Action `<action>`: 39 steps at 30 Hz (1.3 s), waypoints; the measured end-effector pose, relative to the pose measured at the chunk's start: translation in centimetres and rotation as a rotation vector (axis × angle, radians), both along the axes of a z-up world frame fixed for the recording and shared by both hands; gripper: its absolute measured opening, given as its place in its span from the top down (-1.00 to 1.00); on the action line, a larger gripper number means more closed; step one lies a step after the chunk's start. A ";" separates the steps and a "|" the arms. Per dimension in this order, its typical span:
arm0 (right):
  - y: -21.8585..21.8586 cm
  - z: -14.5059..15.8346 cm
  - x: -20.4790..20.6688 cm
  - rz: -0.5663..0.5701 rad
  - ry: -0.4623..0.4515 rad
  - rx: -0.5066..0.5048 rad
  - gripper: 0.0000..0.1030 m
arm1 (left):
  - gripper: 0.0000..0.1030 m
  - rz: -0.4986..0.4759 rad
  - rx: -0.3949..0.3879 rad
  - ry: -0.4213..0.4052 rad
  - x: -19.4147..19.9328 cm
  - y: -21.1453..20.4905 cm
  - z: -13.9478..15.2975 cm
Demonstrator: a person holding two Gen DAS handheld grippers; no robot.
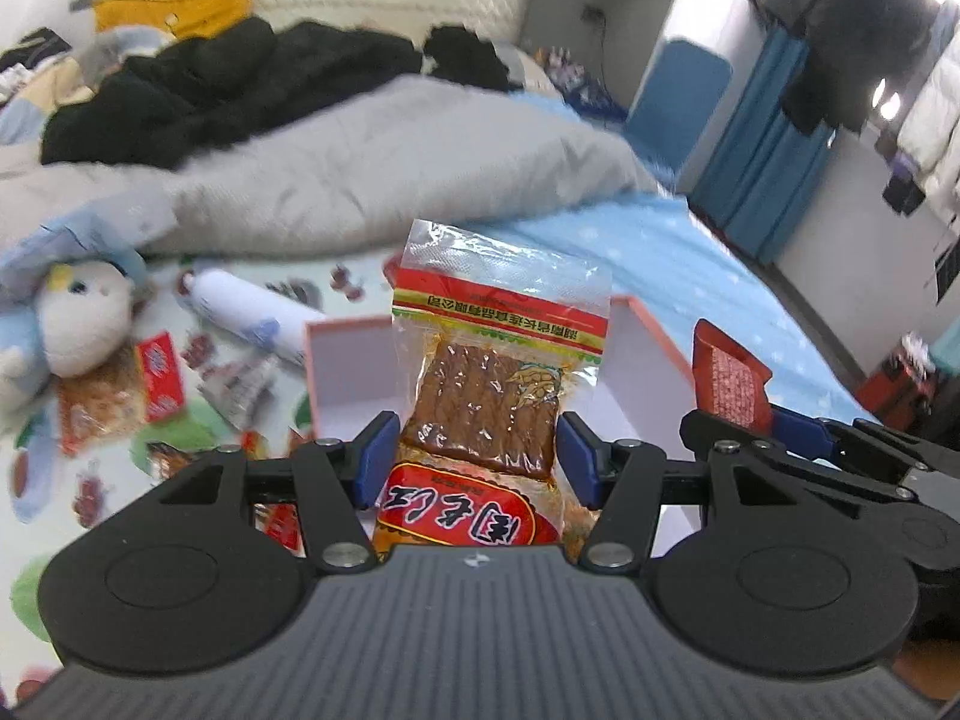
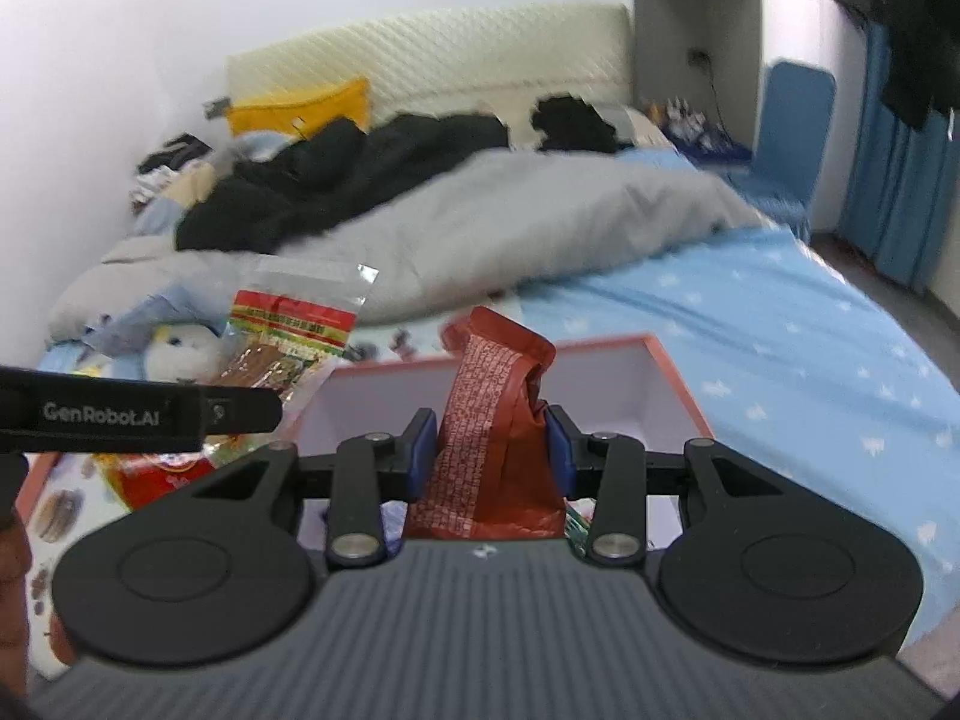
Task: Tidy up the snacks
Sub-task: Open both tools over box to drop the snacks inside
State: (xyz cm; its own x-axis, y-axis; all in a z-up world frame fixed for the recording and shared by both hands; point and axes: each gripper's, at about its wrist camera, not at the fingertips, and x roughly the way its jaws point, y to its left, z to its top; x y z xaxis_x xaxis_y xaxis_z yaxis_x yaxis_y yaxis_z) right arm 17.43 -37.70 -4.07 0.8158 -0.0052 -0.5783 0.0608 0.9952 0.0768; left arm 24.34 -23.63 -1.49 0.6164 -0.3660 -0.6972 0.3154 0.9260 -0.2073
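My left gripper point(image 1: 477, 459) is shut on a clear snack packet point(image 1: 498, 360) with a red and green label and brown strips inside, held upright above a white box with a salmon rim point(image 1: 651, 324). The packet also shows in the right wrist view point(image 2: 288, 330), at the left. My right gripper point(image 2: 487, 456) is shut on a crumpled dark red snack pouch point(image 2: 492, 414), held over the same box point(image 2: 675, 366). That pouch point(image 1: 729, 372) and the right gripper show at the right of the left wrist view.
The box sits on a bed with a light blue sheet point(image 2: 780, 360). Loose snack packets point(image 1: 120, 390), a plush toy point(image 1: 78, 318) and a white bottle point(image 1: 252, 312) lie left of the box. A grey duvet point(image 1: 390, 168) and black clothes point(image 1: 210, 78) lie behind.
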 end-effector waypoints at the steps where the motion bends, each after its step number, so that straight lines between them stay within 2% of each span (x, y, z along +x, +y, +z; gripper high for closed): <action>1: -0.4 -0.6 0.2 -0.008 0.016 0.003 0.18 | -0.23 -0.005 0.005 0.011 0.4 -0.3 -0.7; 12: -2.3 -7.0 0.5 -0.071 0.158 0.042 0.16 | -0.26 -0.059 0.043 0.126 2.2 -2.9 -6.9; 13: -2.4 -7.3 0.4 -0.085 0.169 0.063 0.12 | -0.29 -0.063 0.043 0.130 2.1 -3.0 -7.2; 16: -3.2 -8.1 0.3 -0.107 0.191 0.099 -0.37 | -0.58 -0.072 0.043 0.147 2.1 -3.0 -7.8; 17: -3.2 -8.2 0.2 -0.117 0.189 0.098 -0.42 | -0.64 -0.061 0.048 0.151 2.1 -2.9 -7.9; 19: -3.2 -8.2 0.0 -0.112 0.188 0.100 -0.42 | -0.64 -0.058 0.049 0.149 2.0 -2.7 -8.0; 26: -2.8 -6.8 -0.6 -0.088 0.152 0.097 -0.42 | -0.64 -0.045 0.038 0.107 1.0 -1.8 -5.8; 39: -0.8 -0.1 -4.2 -0.051 -0.027 0.097 -0.42 | -0.64 -0.039 -0.021 -0.053 -3.0 1.4 1.6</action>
